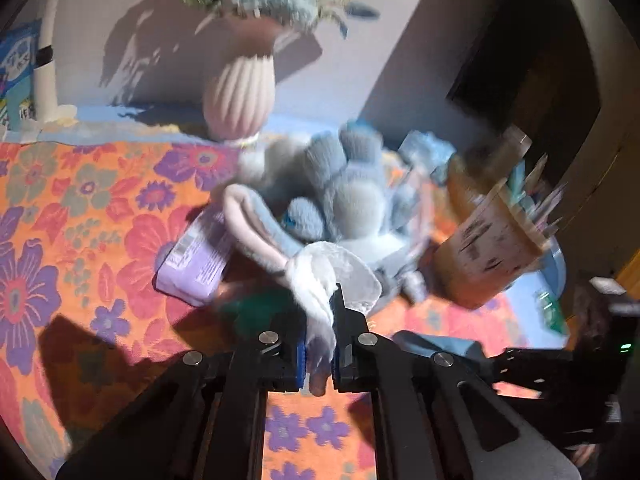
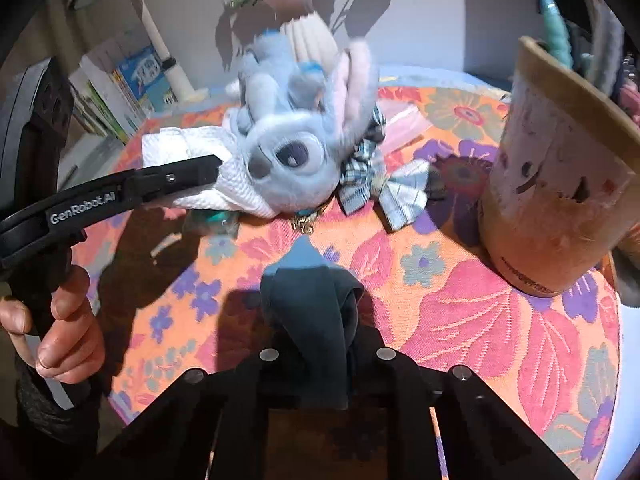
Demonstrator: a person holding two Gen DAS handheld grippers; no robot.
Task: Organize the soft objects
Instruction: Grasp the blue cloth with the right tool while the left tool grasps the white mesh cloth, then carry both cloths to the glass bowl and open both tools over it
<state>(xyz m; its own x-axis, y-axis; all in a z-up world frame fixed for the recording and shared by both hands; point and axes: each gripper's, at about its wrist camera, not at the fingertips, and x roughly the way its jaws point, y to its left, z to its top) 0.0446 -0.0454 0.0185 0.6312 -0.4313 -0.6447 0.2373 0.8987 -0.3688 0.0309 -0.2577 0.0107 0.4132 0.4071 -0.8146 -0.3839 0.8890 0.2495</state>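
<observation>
White cloth (image 1: 316, 280) is pinched between the left gripper's (image 1: 320, 354) fingers, its loose end lying against the blue plush (image 1: 352, 196) near the table's (image 1: 80, 208) far edge. Dark sock (image 2: 316, 312) is clamped in the right gripper (image 2: 324, 372), fingers pressed together on it, its free end resting on the floral cover near the table's middle. Plaid bow (image 2: 384, 188) lies just beside the plush. Brown cup (image 2: 556, 200) stands tilted toward the right edge. Ribbed vase (image 1: 240, 96) stands behind the plush. Purple packet (image 1: 196, 264) lies on the plush's left. A hand (image 2: 56, 336) grips the left handle.
</observation>
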